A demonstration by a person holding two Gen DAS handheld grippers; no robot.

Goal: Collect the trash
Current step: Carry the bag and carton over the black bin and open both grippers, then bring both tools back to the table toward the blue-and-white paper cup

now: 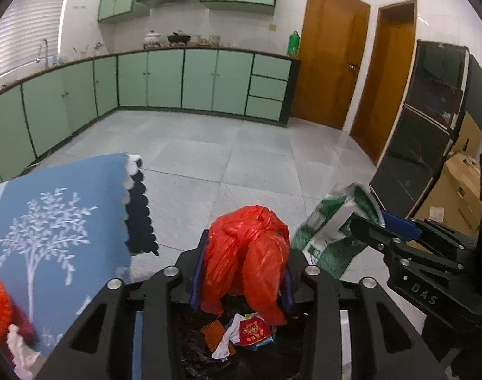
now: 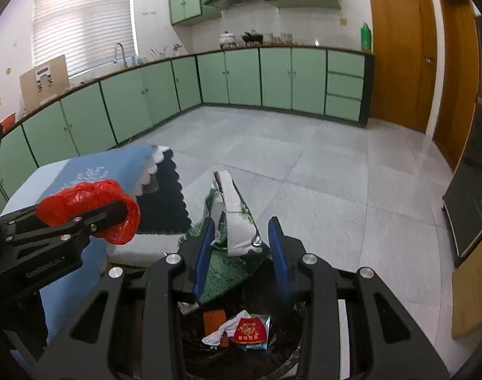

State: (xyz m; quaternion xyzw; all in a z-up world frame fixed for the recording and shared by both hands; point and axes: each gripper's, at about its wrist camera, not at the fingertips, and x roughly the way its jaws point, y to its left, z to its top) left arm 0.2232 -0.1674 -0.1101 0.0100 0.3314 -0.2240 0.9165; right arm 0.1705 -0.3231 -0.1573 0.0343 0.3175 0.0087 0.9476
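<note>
At the very bottom of both views a dark trash bin is seen, lined with a black bag, and small bits of trash are lying inside it: a red packet, an orange piece and a white scrap. Right above the bin, the left gripper is held, and a crumpled red plastic bag is squeezed tight between its blue fingers. Just beside it, the right gripper is held over the bin too. A green and white wrapper is seen between its blue pads; the pads are spread apart, and a gap is seen between the wrapper and the pad on the right, so the wrapper looks let go or only touched on one side. To the left, a table is covered with a blue cloth that has a white tree printed on it, and a dark wavy edge is hung over the side. Past that, a wide grey tiled floor is seen. Far away, green cabinets are lined along the wall, with pots and a green bottle placed on the counter. Brown wooden doors are seen on the right.
</note>
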